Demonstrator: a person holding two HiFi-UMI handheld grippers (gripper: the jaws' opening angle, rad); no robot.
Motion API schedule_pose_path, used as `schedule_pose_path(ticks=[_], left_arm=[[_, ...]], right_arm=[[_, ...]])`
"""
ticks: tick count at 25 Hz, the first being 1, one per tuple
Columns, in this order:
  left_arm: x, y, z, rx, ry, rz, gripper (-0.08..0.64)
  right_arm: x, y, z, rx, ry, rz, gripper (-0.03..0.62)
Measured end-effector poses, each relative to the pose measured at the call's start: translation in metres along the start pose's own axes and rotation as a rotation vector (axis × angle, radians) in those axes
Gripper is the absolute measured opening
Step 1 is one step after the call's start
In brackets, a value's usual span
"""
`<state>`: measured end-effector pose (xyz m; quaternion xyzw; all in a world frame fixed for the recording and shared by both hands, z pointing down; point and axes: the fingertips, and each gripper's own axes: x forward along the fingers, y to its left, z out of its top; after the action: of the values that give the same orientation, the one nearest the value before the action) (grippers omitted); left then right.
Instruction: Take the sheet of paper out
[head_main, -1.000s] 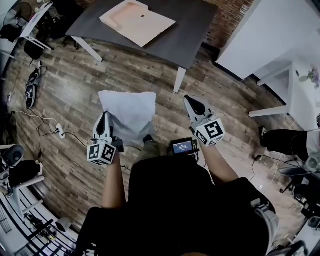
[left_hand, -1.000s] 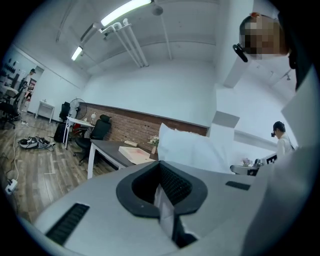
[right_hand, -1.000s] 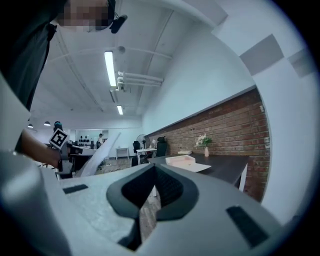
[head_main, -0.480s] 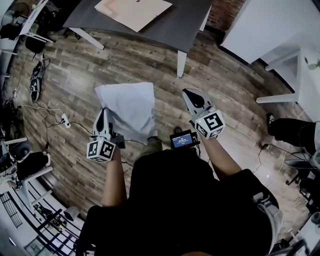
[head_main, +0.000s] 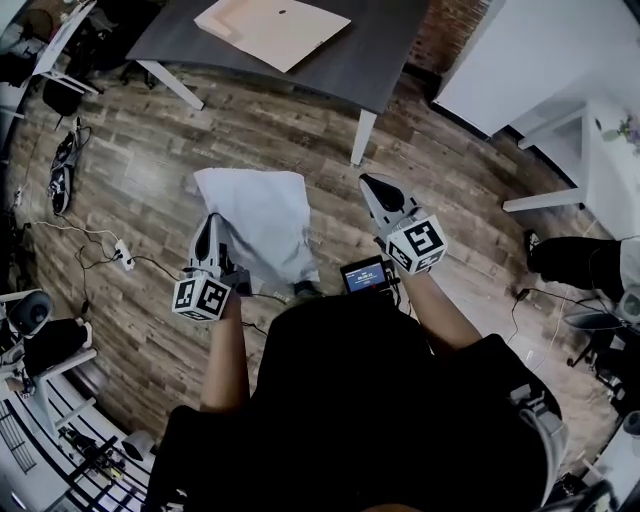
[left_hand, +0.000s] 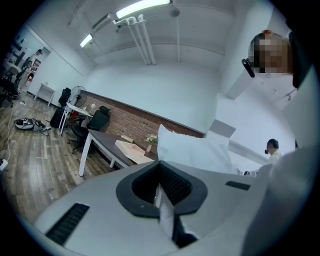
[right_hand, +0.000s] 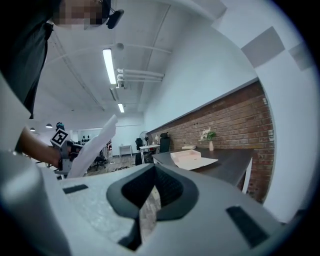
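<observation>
head view: sheet is out, held by one pinch only

left tongs (head_main: 209, 224) are closed on the near edge of the sheet of paper (head_main: 255, 212), which is up in the air over the wood floor (head_main: 300, 130), well apart from the tan folder (head_main: 272, 28) on the dark surface (head_main: 375, 60). right tongs (head_main: 375, 186) are closed on nothing. my read of the risk: the limp sheet flaps on a swing, slips from the pinch or tears, and drops.

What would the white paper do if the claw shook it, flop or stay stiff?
Probably flop: the paper bends and curls while the left claw pinches only one edge. It looks thin and light, so it would likely flutter. Its wrinkles suggest it creases easily.
</observation>
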<state>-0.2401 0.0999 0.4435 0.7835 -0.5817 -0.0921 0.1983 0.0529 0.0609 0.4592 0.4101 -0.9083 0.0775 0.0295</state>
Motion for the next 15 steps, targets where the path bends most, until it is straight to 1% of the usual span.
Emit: schedule_pose_path(ticks=[6, 15], left_arm=[[-0.006, 0.019, 0.012, -0.025, -0.026, 0.005, -0.006], [-0.013, 0.028, 0.011, -0.055, -0.036, 0.017, -0.006]], right_arm=[[0.012, 0.01, 0.01, -0.014, 0.002, -0.004, 0.005], [0.02, 0.013, 0.01, 0.009, -0.001, -0.009, 0.005]])
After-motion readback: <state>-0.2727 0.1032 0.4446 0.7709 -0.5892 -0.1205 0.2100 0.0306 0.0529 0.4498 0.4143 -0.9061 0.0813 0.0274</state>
